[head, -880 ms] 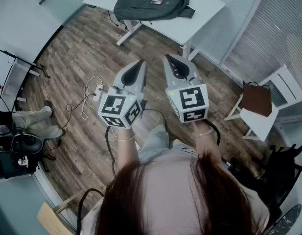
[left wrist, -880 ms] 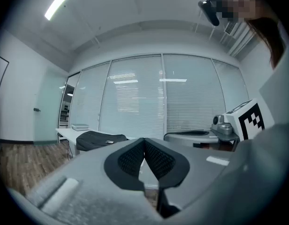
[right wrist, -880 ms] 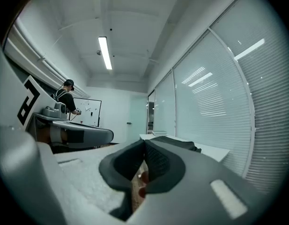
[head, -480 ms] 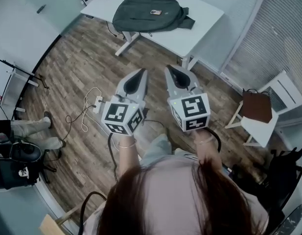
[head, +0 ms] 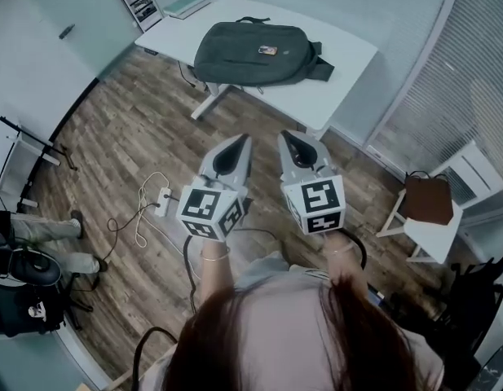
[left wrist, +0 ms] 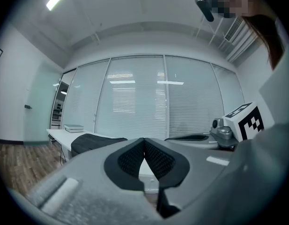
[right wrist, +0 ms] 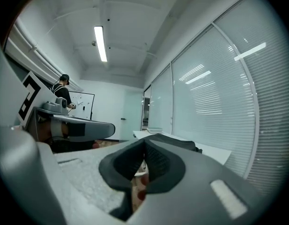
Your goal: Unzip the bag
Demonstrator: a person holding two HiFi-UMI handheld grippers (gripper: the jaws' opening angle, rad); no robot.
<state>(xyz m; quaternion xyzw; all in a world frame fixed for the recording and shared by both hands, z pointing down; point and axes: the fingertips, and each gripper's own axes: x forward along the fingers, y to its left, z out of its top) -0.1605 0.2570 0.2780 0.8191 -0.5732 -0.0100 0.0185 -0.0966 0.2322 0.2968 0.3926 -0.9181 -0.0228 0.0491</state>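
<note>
A dark grey backpack (head: 255,53) lies flat on a white table (head: 337,76) at the far side of the room. Both grippers hang side by side over the wooden floor, well short of the table and touching nothing. My left gripper (head: 240,139) is shut, its pads meeting at the tips (left wrist: 144,140) with nothing between them. My right gripper (head: 284,135) is shut and empty too (right wrist: 144,142). The backpack (left wrist: 95,142) shows low at the left in the left gripper view, and the same backpack (right wrist: 179,143) sits just behind the jaws in the right gripper view.
A stack of books (head: 186,5) lies on the table's far left corner. A white chair with a brown bag (head: 429,195) stands at the right. A power strip with cables (head: 160,204) lies on the floor at the left, near another person's legs (head: 39,230).
The table and backpack have slid lower in the head view and look nearer. Both grippers have shifted slightly towards the table, still shut and side by side.
</note>
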